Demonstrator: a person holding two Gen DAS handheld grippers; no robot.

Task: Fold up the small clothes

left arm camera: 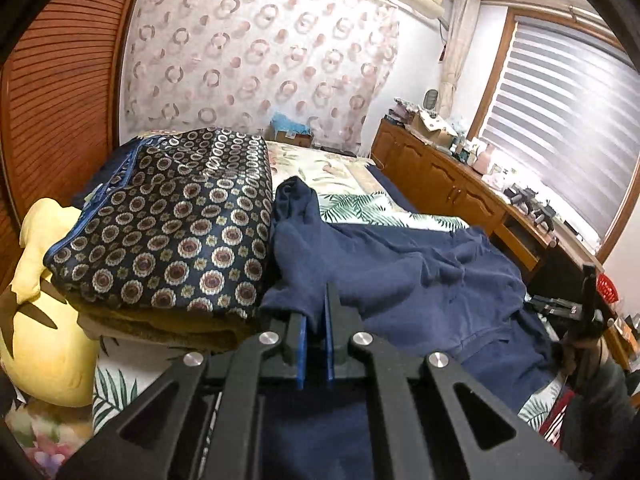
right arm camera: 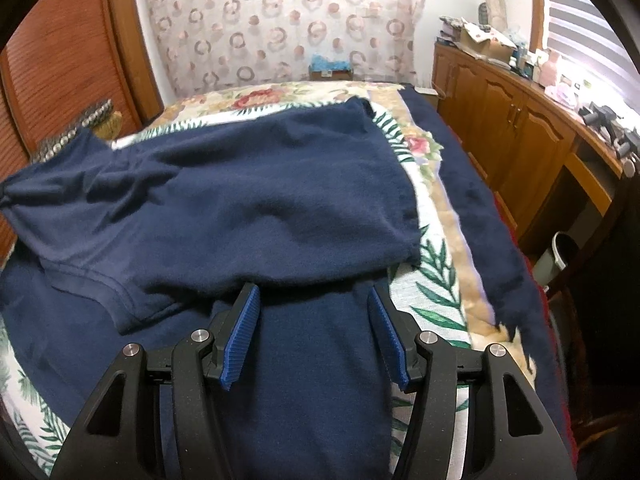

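Note:
A navy blue garment (right arm camera: 248,200) lies spread across the flowered bed sheet (right arm camera: 436,280), rumpled and partly doubled over on itself. In the left wrist view my left gripper (left arm camera: 316,312) is shut on a fold of the garment (left arm camera: 420,272) near its left edge. The pinched cloth rises in a peak (left arm camera: 298,208) above the blue pads. My right gripper (right arm camera: 314,312) stands open low over the near part of the garment. Navy cloth lies under the gap, and neither blue pad (right arm camera: 242,336) presses on it.
A folded dark quilt with round patterns (left arm camera: 168,232) and a yellow plush toy (left arm camera: 44,320) sit on the bed's left side. A navy blanket strip (right arm camera: 480,208) runs along the right edge. Beyond it stand wooden cabinets (right arm camera: 500,104) and a bin (right arm camera: 560,256).

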